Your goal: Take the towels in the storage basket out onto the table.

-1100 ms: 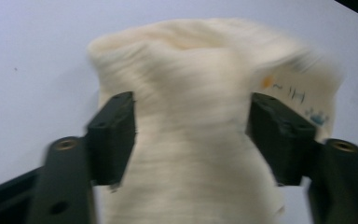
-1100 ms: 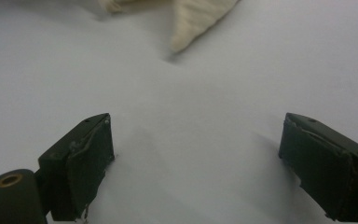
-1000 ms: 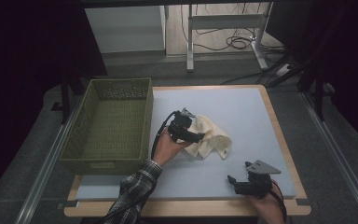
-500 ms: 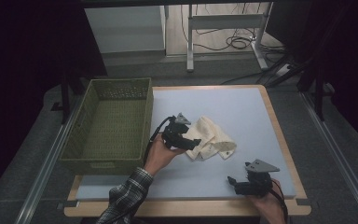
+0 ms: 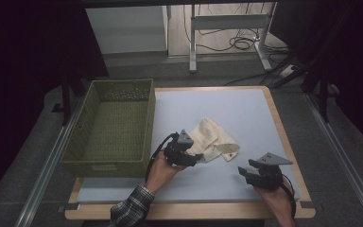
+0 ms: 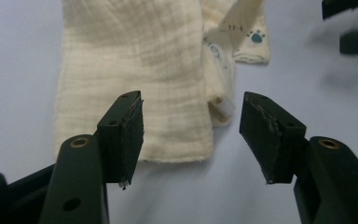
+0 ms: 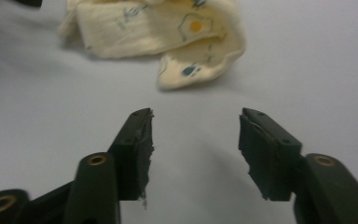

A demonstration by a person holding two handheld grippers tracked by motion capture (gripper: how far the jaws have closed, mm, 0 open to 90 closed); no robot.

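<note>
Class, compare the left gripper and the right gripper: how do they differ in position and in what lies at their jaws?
The left gripper reaches the cream cloth, its jaws straddling the cloth's edge; the right gripper is apart from the cloth, over bare table. The left sits nearer the green basket; the right is near the table's right edge. Both have black jaws, open and just closing.

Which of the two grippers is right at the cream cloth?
The left gripper: its open jaws sit at the near edge of the cream cloth, not clamped on it. The right gripper sits apart on the bare blue table, jaws also open.
</note>
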